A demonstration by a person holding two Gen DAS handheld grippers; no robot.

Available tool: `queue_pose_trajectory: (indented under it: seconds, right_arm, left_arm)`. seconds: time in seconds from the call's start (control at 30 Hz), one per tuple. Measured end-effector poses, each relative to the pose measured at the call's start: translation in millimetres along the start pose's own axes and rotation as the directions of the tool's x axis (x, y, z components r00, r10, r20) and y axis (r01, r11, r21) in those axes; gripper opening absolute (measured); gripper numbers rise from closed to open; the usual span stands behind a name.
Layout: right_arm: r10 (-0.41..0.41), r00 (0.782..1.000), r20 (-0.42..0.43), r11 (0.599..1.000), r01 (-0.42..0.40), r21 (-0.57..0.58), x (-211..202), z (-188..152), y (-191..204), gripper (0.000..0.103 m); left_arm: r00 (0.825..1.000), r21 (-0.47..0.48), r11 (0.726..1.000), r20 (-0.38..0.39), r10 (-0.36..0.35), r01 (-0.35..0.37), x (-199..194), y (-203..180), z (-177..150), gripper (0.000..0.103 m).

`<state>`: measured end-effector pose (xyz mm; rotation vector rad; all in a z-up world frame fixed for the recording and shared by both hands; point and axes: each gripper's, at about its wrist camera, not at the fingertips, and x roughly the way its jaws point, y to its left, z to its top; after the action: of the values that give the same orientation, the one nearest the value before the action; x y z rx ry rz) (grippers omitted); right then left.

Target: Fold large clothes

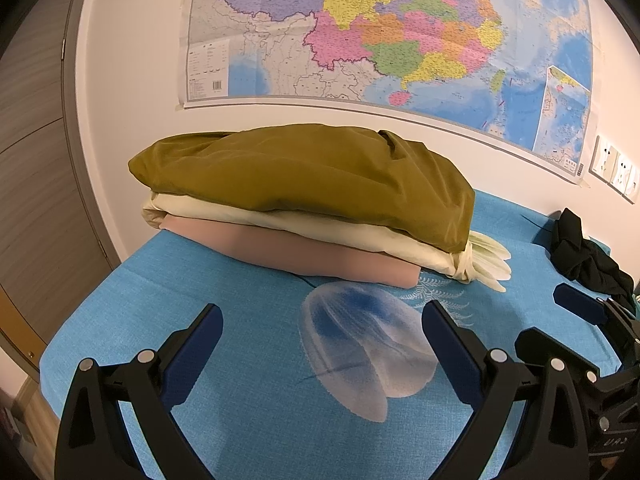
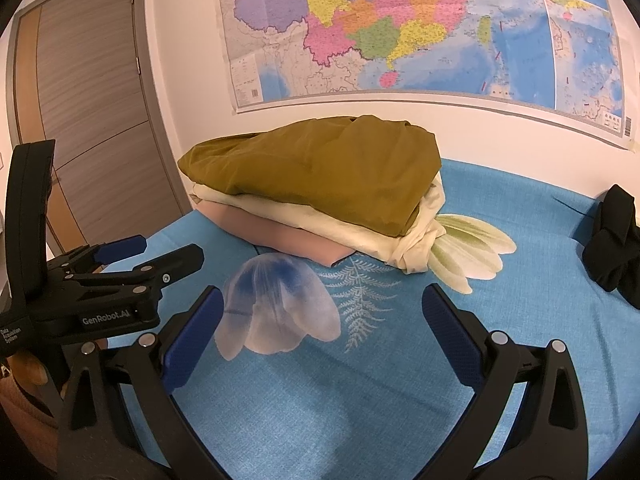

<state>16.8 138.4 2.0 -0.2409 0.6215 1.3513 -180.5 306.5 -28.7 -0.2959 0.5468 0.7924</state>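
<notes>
A stack of folded clothes lies at the back of the blue bed: an olive-green garment [image 1: 312, 176] [image 2: 320, 168] on top, a cream one [image 1: 304, 228] [image 2: 328, 224] under it, a pink-beige one [image 1: 320, 256] [image 2: 276, 240] at the bottom. A crumpled black garment [image 1: 580, 256] [image 2: 616, 248] lies at the right. My left gripper [image 1: 324, 320] is open and empty above the sheet, short of the stack; it also shows in the right wrist view [image 2: 160, 250]. My right gripper [image 2: 324, 304] is open and empty beside it.
The blue bed sheet [image 1: 248, 400] [image 2: 360, 400] has printed flowers. A white wall with a large map [image 1: 380, 32] [image 2: 400, 28] stands behind the stack. A wooden door [image 2: 92, 100] is at the left. Wall sockets [image 1: 616, 168] are at the far right.
</notes>
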Motion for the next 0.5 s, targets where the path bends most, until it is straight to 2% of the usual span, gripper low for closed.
queue_pose_trajectory:
  seconds: [0.5]
  right_arm:
    - [0.006,1.0,-0.005,1.0,-0.006,0.002,0.2,-0.2,-1.4,0.098]
  left_arm:
    - [1.0,-0.002,1.0,-0.01,-0.006,0.006,2.3,-1.3,-1.4,0.096]
